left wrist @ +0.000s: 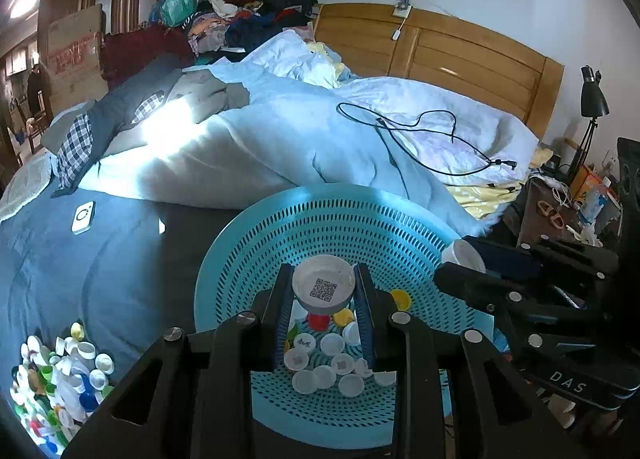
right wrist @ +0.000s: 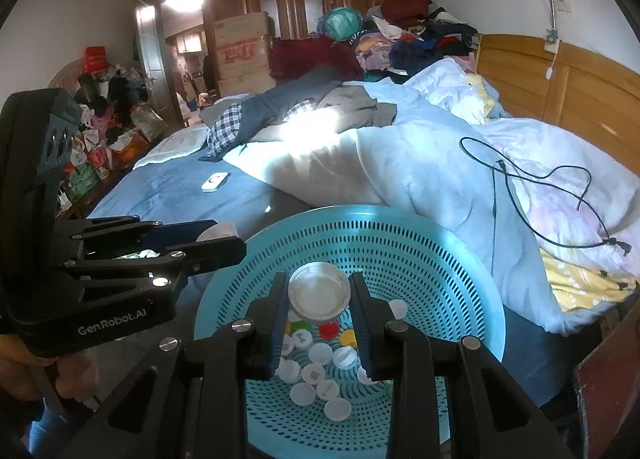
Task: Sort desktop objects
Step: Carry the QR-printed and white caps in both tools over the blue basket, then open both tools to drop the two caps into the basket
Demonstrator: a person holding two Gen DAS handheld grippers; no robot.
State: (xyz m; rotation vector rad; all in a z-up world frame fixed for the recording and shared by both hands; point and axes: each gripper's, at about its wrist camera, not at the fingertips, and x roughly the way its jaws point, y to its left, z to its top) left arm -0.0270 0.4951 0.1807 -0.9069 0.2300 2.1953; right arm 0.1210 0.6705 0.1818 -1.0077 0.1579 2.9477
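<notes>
My left gripper (left wrist: 324, 279) is shut on a white bottle cap (left wrist: 324, 293) with a QR code inside, held over a teal perforated basket (left wrist: 320, 199). Several white, red and yellow caps (left wrist: 332, 363) lie in the basket's bottom. My right gripper (right wrist: 319, 285) is shut on a pale, shiny cap (right wrist: 319, 295) above the same basket (right wrist: 360, 215), which holds loose caps (right wrist: 320, 371). In the left wrist view the right gripper (left wrist: 460, 267) comes in from the right. The right wrist view shows the left gripper (right wrist: 218, 241) at the left. A pile of mixed caps (left wrist: 60, 379) lies on the bed at lower left.
The basket rests on a blue bed sheet (left wrist: 100, 259). Behind it lie a rumpled pale quilt (left wrist: 260, 147) with a black cable (left wrist: 420, 131). A small white device (left wrist: 83, 217) sits on the sheet. A cluttered bedside table (left wrist: 560, 211) with a black lamp (left wrist: 594, 95) stands at right.
</notes>
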